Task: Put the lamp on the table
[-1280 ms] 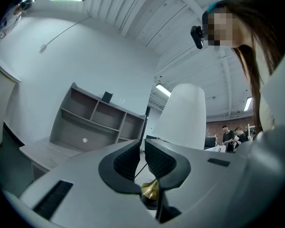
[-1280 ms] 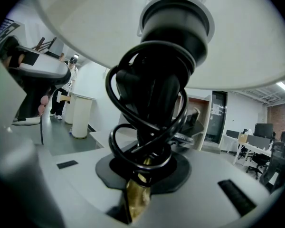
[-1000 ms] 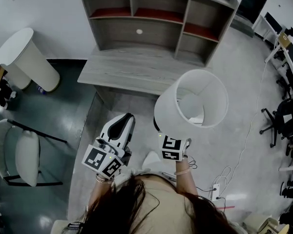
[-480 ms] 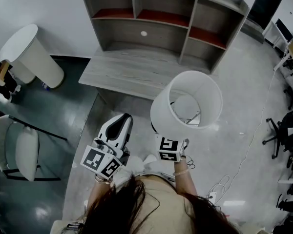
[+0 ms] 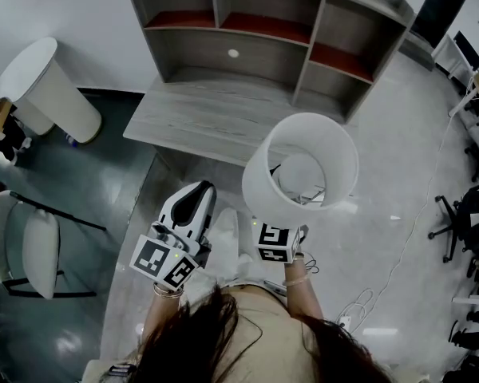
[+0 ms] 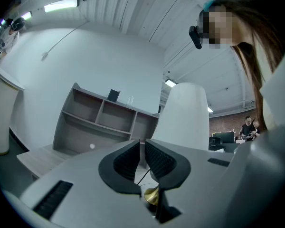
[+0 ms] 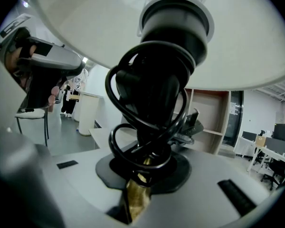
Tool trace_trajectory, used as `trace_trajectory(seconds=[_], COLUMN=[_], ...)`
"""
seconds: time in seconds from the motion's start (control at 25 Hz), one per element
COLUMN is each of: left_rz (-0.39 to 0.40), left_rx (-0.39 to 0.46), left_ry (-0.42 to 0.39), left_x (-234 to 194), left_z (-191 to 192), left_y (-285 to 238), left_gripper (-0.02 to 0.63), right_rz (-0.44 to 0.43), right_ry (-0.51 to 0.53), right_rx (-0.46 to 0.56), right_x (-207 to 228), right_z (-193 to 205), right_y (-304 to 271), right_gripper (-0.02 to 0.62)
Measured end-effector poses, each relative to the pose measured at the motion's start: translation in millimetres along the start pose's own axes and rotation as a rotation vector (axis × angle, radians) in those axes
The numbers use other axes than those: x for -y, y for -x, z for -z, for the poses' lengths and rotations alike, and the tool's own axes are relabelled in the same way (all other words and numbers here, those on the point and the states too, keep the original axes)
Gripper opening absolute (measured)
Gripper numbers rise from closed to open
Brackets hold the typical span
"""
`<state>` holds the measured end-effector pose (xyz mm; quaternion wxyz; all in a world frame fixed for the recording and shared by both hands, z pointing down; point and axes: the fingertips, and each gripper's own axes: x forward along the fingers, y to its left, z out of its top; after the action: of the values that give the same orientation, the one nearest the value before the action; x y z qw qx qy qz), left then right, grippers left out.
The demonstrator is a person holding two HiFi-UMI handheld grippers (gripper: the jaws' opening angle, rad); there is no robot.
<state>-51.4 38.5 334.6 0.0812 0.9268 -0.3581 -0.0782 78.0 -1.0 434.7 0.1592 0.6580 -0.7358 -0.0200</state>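
The lamp [image 5: 263, 183] is held off the floor [image 5: 383, 238], in front of the grey wooden counter [image 5: 207, 114], whose bare top is backed by a shelf unit [image 5: 263, 22]; the white shade is seen from above, open end up, near the counter's front right corner. The right hand-held gripper [image 5: 278, 234] is closed on the lamp's dark stem below the shade, where a black cord [image 7: 147, 118] is wound in loops around it. The left hand-held gripper [image 5: 193, 202] is carried beside the lamp, apart from it; its jaws are drawn together to a narrow slit and nothing is gripped between them. A white cylinder [image 5: 44, 86] is stood on the floor left of the counter.
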Motion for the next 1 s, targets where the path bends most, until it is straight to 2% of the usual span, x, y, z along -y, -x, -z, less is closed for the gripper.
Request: trace_trajectory(seconds=[0.44,1.0], left_rz=[0.03,0.03], left_rx=[-0.006,-0.031], left_ry=[0.018,0.018], left_x=[-26.7,-88.0], left_z=[2.7,-0.9], left_y=[-44.4,-104.0], left_gripper=[0.038,0.038], right_rz=[0.016,0.022], right_ry=[-0.012,-0.016], right_rx=[-0.027,-0.063], right_x=[17.3,31.9], right_z=[8.4,7.4], right_y=[-47.2,-129.6], right_gripper=[0.067,0.067])
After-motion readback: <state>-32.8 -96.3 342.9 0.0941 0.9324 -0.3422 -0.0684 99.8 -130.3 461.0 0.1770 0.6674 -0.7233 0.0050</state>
